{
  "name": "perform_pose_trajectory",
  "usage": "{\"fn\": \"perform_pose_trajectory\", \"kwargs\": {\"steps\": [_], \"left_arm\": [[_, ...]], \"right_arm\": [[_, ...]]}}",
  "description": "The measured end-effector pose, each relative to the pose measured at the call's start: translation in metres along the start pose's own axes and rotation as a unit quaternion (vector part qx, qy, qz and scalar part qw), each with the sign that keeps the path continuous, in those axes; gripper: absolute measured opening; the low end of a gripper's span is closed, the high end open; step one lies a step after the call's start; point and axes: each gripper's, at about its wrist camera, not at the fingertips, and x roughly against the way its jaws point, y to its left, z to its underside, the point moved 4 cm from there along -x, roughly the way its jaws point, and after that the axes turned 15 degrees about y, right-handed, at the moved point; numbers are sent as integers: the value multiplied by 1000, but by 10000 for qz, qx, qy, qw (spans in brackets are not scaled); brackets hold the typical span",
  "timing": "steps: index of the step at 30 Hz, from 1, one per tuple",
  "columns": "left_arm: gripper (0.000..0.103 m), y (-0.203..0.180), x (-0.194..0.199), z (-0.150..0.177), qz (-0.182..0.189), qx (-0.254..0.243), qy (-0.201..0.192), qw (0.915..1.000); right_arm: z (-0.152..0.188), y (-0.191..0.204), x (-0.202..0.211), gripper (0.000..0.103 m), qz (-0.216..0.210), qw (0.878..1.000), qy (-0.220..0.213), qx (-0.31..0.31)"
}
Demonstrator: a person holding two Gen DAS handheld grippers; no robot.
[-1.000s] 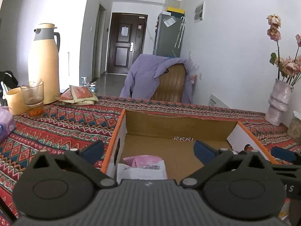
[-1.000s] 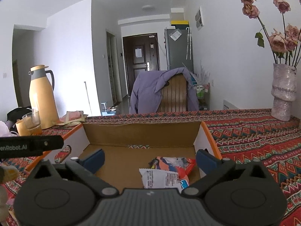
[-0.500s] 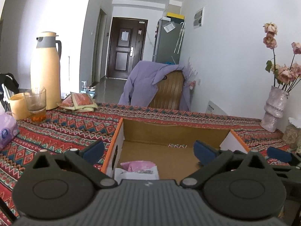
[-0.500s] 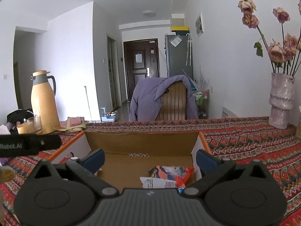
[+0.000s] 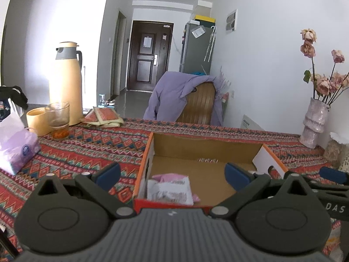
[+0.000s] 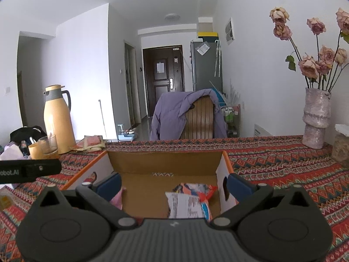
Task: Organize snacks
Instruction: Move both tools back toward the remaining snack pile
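Observation:
An open cardboard box (image 5: pixel 207 146) with orange rims sits on the patterned tablecloth. A pink and white snack packet (image 5: pixel 170 188) lies in its near left corner. In the right wrist view the box (image 6: pixel 165 163) holds an orange, blue and white snack packet (image 6: pixel 192 198) at the near right, and the pink packet (image 6: pixel 117 198) shows at the left. My left gripper (image 5: pixel 173 174) is open and empty, just before the box's near rim. My right gripper (image 6: pixel 173 184) is open and empty, over the box's near edge.
A yellow thermos (image 5: pixel 64 83), a glass (image 5: pixel 58 120) and a yellow cup (image 5: pixel 37 121) stand at the far left, with flat sachets (image 5: pixel 102 118) beside them. A tissue pack (image 5: pixel 15 146) lies at the left. A vase of dried roses (image 6: pixel 316 120) stands at the right.
Both grippers have drawn back and up from the box; its near rim now shows in the left wrist view. Both stay open and empty. The packets have not moved.

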Motion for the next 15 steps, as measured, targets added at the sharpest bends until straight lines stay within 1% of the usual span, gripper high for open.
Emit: {"fn": "perform_pose_trajectory", "kwargs": {"steps": [6,15], "left_arm": [[103,9,14,27,-20,-12,127,9999],[103,20,18,74,-68,-103,513,9986]], "right_arm": [[26,3,15,103,-46,9998,173,23],[72,14,26,103,-184,9980,605,88]]}}
